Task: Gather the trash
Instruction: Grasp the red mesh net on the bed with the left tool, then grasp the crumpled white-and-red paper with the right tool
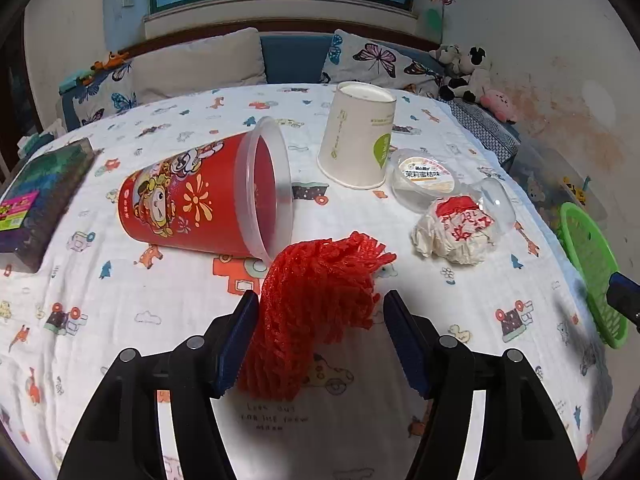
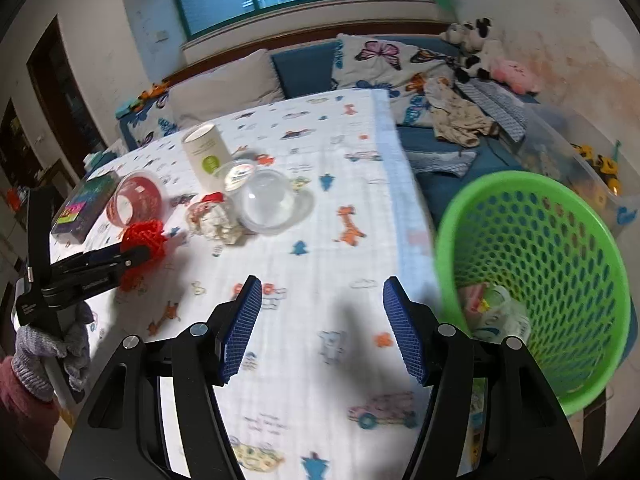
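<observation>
Left tool point(image 1: 320, 316): jaws apart, straddling the crumpled red foam net point(image 1: 316, 300) on the bed.
Right tool point(image 2: 322, 320): apart, empty.
Green mesh basket point(image 2: 532, 280): off the bed's right edge, nearer the right tool.

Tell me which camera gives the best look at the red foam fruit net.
The left wrist view. There the red foam fruit net lies large and sharp between the open fingers of the left tool, its mesh plain. The right wrist view shows it only small, far to the left, partly behind that tool.
</observation>
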